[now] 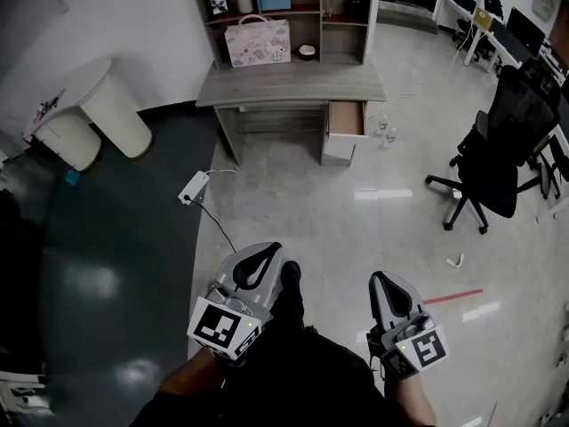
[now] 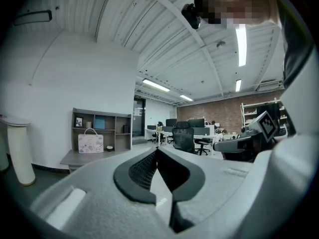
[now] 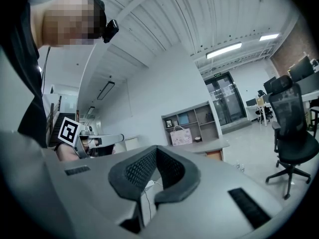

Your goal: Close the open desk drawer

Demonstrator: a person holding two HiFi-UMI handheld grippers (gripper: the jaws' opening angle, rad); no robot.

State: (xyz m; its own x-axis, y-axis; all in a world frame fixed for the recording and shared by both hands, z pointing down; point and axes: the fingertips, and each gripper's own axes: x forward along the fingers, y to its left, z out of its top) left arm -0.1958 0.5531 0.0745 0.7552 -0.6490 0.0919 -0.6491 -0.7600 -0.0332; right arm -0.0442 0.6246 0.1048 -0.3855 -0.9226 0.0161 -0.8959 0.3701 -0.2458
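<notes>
wood-toned inside, the open drawer juts from the right pedestal of the grey table by the far wall, well apart from the person across a shiny floor. both tools sit low and close to the body: the left tongs are pressed together with nothing between them, and the right tongs are likewise pressed together and empty. neither touches anything, so the job looks unstarted, and i judge that the approach to the table comes first

several things could spoil it. a white power strip and its cable trail over the floor between the person and the table's left side, so a path drifting that way risks a snag underfoot. small bottles stand on the floor just beside the drawer, where a foot could knock them over. a black office chair waits off to the right, near enough to clip on a wide swing. at the drawer, a push from closed tips landing off-centre may skew it on its runners, and a hard shove could jolt the pink bag and the shelf items above
</notes>
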